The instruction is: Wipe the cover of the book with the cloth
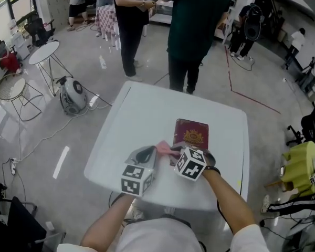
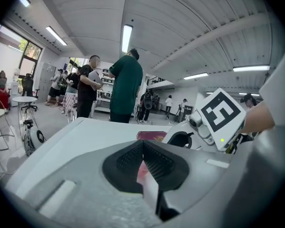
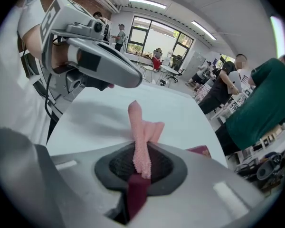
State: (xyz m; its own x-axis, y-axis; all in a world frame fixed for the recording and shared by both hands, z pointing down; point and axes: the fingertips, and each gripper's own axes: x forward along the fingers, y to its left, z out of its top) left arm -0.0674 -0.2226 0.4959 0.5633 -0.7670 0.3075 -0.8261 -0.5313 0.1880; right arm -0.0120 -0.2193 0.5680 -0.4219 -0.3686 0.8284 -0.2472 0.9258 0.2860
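A maroon book [image 1: 190, 134] with a gold crest lies flat on the white table [image 1: 131, 125], towards its near right. Just in front of the book's near left corner, a pink cloth [image 1: 165, 150] hangs between my two grippers. My left gripper [image 1: 148, 153] is shut, with a pink bit of cloth [image 2: 142, 171] pinched between its pads. My right gripper [image 1: 174, 152] is shut on the cloth [image 3: 141, 137], whose free end stands up beyond the jaws; a dark red strip shows below it. The book's corner [image 3: 200, 151] lies just right of those jaws.
Two people [image 1: 191, 30] [image 1: 130, 25] stand just beyond the table's far edge. To the left on the floor are a round side table [image 1: 44, 51], a wire chair [image 1: 11, 88] and a small fan-like machine [image 1: 72, 94] with cables. A yellow-green seat [image 1: 302, 167] stands right.
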